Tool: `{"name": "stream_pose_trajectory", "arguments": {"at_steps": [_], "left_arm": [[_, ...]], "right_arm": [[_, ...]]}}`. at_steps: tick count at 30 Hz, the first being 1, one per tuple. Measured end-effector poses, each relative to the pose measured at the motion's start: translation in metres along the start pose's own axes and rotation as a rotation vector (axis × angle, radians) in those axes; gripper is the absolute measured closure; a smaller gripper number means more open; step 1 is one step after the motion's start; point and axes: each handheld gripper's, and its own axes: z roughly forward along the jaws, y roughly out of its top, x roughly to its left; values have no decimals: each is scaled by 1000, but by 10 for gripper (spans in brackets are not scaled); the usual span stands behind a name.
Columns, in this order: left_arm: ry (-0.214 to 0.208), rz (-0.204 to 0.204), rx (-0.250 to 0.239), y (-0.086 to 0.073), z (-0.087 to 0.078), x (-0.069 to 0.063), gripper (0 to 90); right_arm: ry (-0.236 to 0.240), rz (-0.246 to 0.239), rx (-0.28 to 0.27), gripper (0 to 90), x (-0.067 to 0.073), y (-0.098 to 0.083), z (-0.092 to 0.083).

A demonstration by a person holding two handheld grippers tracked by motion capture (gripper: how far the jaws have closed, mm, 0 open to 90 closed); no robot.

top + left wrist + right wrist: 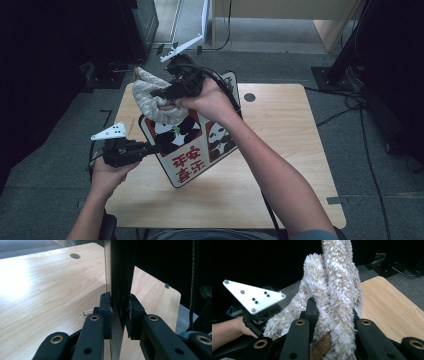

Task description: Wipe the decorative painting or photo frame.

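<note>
fluffy cream cloth (337,290) — panda-print board (192,145)

Bare tabletop (280,150) right of upright panda board (197,145) (towel (150,97) draped there)

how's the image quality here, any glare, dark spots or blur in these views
High view: dim overall, floor and edges nearly black, the table evenly lit. Left gripper view: strong glare washes out the wood at far left, and the board clamped in the left claw is a dark, soft-focus silhouette. Right gripper view: black background, the fluffy cloth in the right claw bright and fairly sharp.
</note>
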Motion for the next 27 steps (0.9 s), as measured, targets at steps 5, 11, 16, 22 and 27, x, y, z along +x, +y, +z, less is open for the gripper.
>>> {"name": "stream_pose_trajectory", "arguments": {"at_steps": [5,11,16,22,27], "left_arm": [[0,-2,-2,0,0,0,785],[1,1,0,0,0,0,784],[-3,2,-1,0,0,0,784],[-1,2,0,0,0,0,784],[-1,2,-1,0,0,0,784]], "right_arm": [[-17,12,2,742,-7,-2,-7],[-28,31,-4,742,-15,-4,-13],[-46,31,2,741,-18,-4,-17],[-65,45,2,741,-25,-5,-24],[-81,51,5,742,-29,-7,-29]]}}
